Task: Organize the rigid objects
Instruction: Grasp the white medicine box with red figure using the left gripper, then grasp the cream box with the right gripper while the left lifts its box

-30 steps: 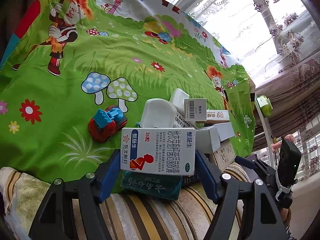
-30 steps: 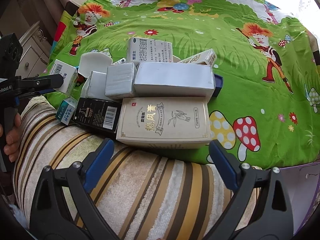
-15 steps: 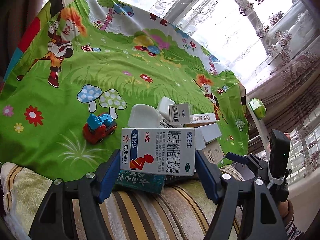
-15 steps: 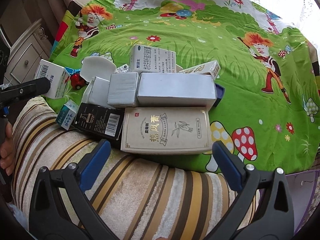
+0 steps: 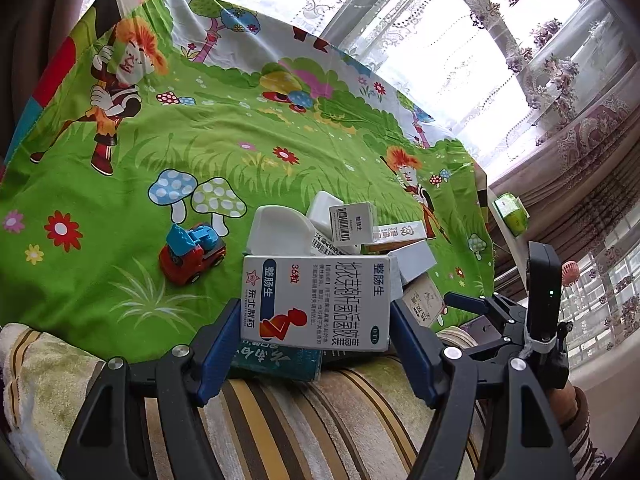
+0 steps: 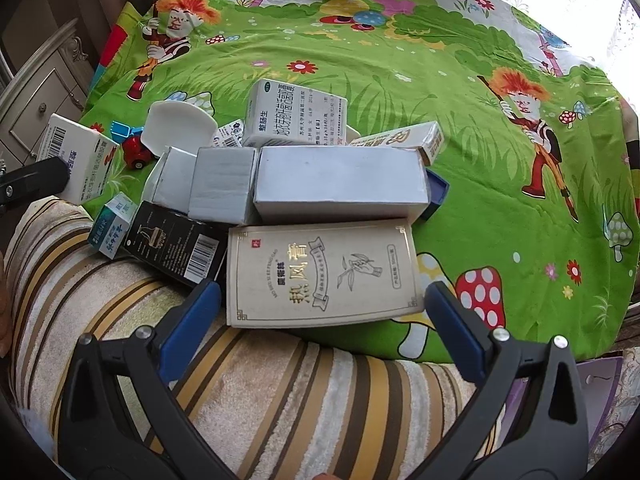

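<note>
The left gripper (image 5: 316,344) holds a white box (image 5: 316,302) with a red figure and blue writing on it. Its jaws pinch the box from both sides, and the box is lifted up above a teal box (image 5: 276,362) that lies on the striped towel (image 5: 300,420). In the right view the same white box (image 6: 80,160) shows at the far left, off to the side of the pile.

The right gripper (image 6: 320,320) hangs over the towel (image 6: 260,392) with its jaws spread wide and nothing between them. Just past it lies a big cream box (image 6: 324,272), half on the towel and half on the green sheet (image 6: 500,160).

Behind the cream box lies a long grey box (image 6: 340,180), with two small grey boxes (image 6: 222,184) beside it on the left. A black box (image 6: 176,246) with a bar code lies next to the cream box and touches it. A second white box with blue writing (image 6: 294,114) leans at the back of the pile. A white dish (image 6: 176,126) stands tilted near it. A little red and blue toy car (image 5: 192,254) sits on the sheet (image 5: 200,140), near the pile
</note>
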`<state>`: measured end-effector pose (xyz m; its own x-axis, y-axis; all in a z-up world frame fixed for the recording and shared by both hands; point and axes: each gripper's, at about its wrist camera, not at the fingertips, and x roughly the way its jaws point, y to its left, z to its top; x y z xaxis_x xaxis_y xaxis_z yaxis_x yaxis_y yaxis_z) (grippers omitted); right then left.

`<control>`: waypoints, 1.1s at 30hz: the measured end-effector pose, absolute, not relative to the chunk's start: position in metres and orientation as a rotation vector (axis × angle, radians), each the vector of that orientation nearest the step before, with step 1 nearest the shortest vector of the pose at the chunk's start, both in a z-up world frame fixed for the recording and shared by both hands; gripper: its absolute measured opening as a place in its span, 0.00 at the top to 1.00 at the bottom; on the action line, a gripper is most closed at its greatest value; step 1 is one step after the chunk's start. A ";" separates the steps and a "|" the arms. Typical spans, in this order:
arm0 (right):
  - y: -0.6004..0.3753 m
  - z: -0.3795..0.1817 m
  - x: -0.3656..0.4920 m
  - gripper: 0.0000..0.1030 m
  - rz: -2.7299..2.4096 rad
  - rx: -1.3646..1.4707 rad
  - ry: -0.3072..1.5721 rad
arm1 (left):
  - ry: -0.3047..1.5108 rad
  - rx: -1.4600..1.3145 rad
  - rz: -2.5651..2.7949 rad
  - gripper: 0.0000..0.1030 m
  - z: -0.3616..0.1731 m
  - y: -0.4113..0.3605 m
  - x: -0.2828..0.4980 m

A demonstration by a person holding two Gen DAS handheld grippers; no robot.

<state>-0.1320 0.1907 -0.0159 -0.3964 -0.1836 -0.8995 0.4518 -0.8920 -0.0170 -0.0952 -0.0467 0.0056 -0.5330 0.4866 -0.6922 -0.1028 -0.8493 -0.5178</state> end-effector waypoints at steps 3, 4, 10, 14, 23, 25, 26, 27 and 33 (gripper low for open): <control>0.194 -0.014 -0.131 0.00 -2.322 1.436 0.387 | -0.600 -1.280 2.408 0.29 0.005 -0.045 -0.095; 0.193 -0.015 -0.131 0.00 -2.311 1.436 0.395 | -0.598 -1.280 2.407 0.29 0.005 -0.045 -0.095; 0.190 -0.016 -0.134 0.00 -2.291 1.420 0.428 | -0.600 -1.279 2.404 0.29 0.005 -0.045 -0.095; 0.189 -0.020 -0.135 0.00 -2.250 1.428 0.407 | -0.587 -1.281 2.400 0.29 0.006 -0.042 -0.095; 0.189 -0.027 -0.132 0.00 -2.233 1.438 0.401 | -0.573 -1.282 2.392 0.29 0.006 -0.036 -0.093; 0.189 -0.031 -0.135 0.00 -2.221 1.470 0.397 | -0.571 -1.281 2.393 0.29 0.006 -0.035 -0.093; 0.188 -0.033 -0.135 0.00 -2.215 1.477 0.393 | -0.570 -1.281 2.392 0.29 0.006 -0.034 -0.093; 0.188 -0.033 -0.136 0.00 -2.213 1.479 0.388 | -0.570 -1.279 2.392 0.29 0.007 -0.033 -0.092; 0.189 -0.025 -0.129 0.03 -2.239 1.436 0.376 | -0.580 -1.247 2.417 0.29 0.011 -0.032 -0.086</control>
